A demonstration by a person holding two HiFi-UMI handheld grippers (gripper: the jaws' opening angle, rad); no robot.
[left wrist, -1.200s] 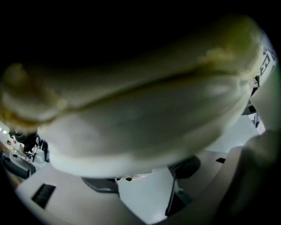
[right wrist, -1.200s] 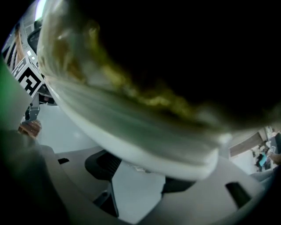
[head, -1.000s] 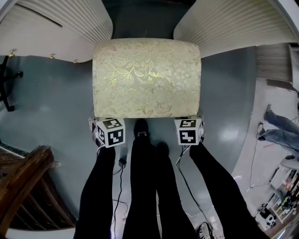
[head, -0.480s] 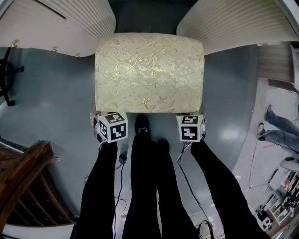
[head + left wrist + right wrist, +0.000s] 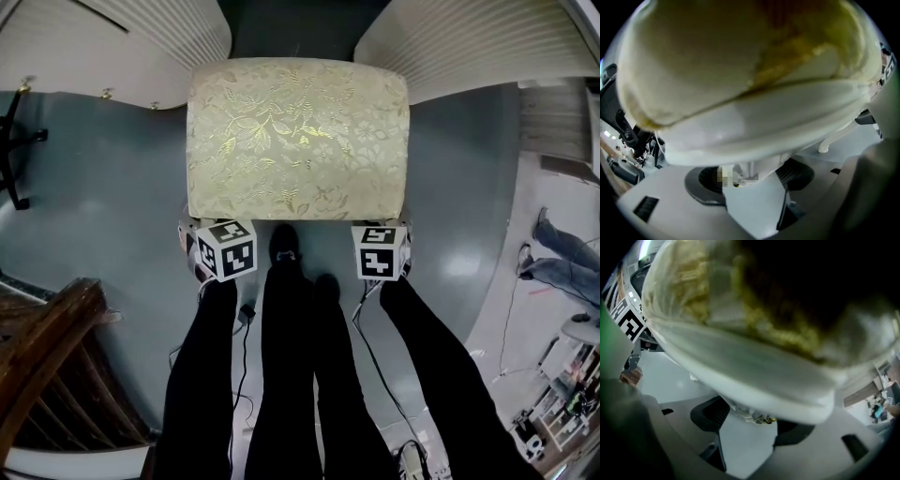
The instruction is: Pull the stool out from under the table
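Note:
The stool [image 5: 298,136] has a cream cushion with a gold floral pattern and a white frame. It stands on the grey floor between two white ribbed table parts. My left gripper [image 5: 208,234] is at its near left corner and my right gripper [image 5: 382,234] at its near right corner. In the left gripper view the cushion edge [image 5: 740,70] fills the top, and the jaws of the left gripper [image 5: 750,176] close round a white stool leg [image 5: 754,168]. In the right gripper view the right gripper [image 5: 752,418] holds the other near leg [image 5: 750,414] the same way.
White ribbed table parts stand at the far left [image 5: 141,37] and far right [image 5: 469,42]. A dark wooden chair [image 5: 47,356] is at the near left. The person's black-clad legs [image 5: 300,356] stand just behind the stool, with cables [image 5: 244,323] on the floor. Another person's legs [image 5: 562,262] are at the right.
The stool, both grippers and the table parts sit slightly higher in the head view together. Both grippers keep their hold at the stool's near corners.

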